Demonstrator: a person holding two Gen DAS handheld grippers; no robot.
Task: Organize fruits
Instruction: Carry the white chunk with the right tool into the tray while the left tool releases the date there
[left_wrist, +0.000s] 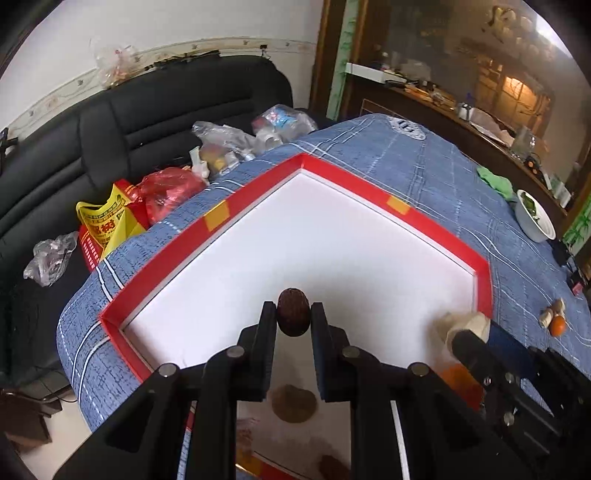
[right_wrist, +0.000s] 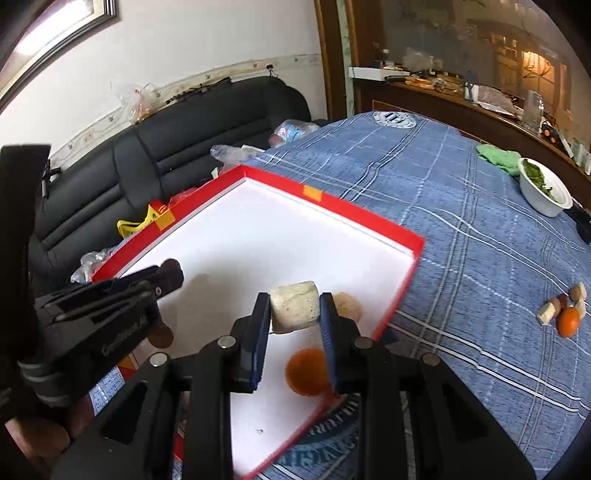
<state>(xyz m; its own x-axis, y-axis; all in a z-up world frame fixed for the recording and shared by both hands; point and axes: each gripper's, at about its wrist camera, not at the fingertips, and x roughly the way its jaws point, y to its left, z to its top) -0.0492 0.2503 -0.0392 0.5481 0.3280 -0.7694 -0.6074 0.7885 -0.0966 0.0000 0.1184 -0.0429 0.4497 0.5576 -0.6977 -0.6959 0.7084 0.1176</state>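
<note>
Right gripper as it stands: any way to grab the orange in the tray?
Probably not yet. The right gripper is already shut on a pale chunk, so its jaws are full. The orange lies below in the red tray, nothing covering it.

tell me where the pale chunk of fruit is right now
In the right wrist view the pale chunk is clamped in the right gripper, over the red-rimmed tray, with an orange fruit below it.
</note>
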